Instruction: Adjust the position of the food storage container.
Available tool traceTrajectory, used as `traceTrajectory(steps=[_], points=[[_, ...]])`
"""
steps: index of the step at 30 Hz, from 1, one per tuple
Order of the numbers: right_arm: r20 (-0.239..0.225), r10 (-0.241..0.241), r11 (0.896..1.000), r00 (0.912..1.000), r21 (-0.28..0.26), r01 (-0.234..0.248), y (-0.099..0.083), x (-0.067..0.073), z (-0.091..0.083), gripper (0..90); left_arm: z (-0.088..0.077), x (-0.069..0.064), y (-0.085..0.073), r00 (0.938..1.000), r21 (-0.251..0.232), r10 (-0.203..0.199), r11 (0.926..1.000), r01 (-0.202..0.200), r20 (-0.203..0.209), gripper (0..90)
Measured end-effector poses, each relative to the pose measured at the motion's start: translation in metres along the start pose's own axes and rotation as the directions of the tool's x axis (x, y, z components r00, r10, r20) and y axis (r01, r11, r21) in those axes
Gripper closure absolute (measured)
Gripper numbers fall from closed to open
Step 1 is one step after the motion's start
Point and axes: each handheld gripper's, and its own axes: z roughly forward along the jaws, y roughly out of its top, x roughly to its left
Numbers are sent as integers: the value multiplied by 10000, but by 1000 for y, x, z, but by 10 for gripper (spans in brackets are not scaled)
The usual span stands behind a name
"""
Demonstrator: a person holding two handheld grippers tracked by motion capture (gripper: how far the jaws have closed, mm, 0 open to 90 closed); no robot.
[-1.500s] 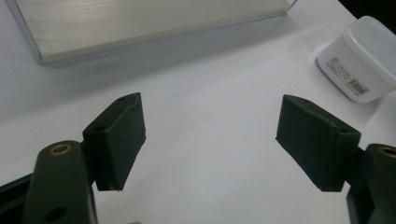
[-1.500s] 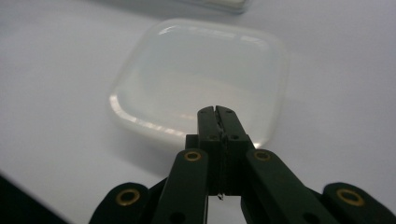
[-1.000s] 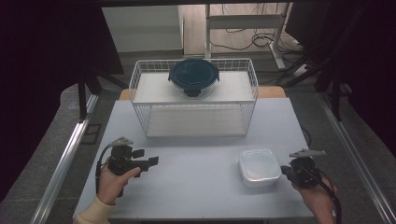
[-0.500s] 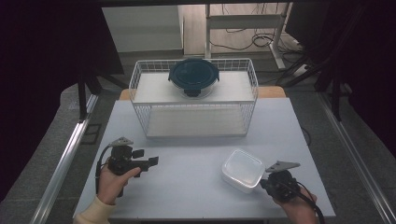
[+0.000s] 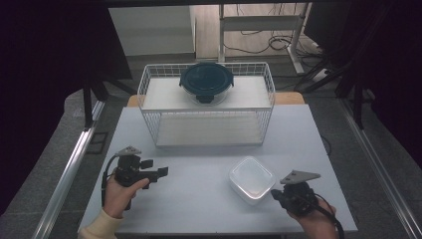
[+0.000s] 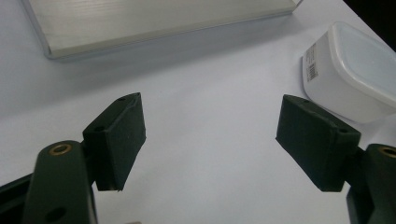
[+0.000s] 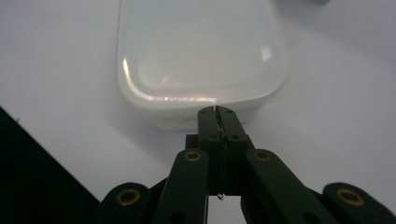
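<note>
The tub (image 5: pixel 251 179) sat at the table's (image 5: pixel 199 209) near right, left of my right gripper (image 5: pixel 276 195) and well right of my left gripper (image 5: pixel 158 173), whose jaws stood spread over bare tabletop. It looked to me a light, stiff, smooth plastic box, likely slippery and apt to skid or tip if pulled, so I judged its rim the place to grip. My right jaws were pressed together, apparently pinching that rim's near edge.
</note>
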Motion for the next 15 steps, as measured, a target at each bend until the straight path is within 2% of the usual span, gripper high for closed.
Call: traceTrajectory(steps=[3,4,5,6,7,8,9,11,13,15], points=[[245,281,9990,9993,-363,-272,10,-16,-11,895,0,-1,0,10000,-11,13,10000,-13,20,233],[314,453,9981,9985,-428,-440,13,-23,-11,895,0,-1,0,10000,-10,12,10000,-12,18,233],[314,453,9981,9985,-428,-440,13,-23,-11,895,0,-1,0,10000,-10,12,10000,-12,18,233],[540,710,9966,9960,-459,-685,18,-38,-6,895,0,-2,0,10000,1,0,10000,0,7,233],[540,710,9966,9960,-459,-685,18,-38,-6,895,0,-2,0,10000,1,0,10000,0,7,233],[670,846,9956,9942,-460,-817,21,-45,-2,895,0,-2,0,10000,3,-15,10000,15,8,232],[778,1017,9945,9918,-320,-995,26,-58,9,895,0,-2,-1,10000,4,-46,10000,46,-8,233],[716,1124,9936,9911,-139,-1117,29,-67,21,895,0,-2,-3,10000,33,-50,10000,50,6,232],[636,1223,9925,9905,-19,-1224,29,-70,28,895,-1,-2,-3,10000,32,-73,10000,73,4,233],[367,1029,9941,9940,317,-1040,25,-71,42,895,-2,-2,-5,10000,20,-89,10000,89,6,233]])
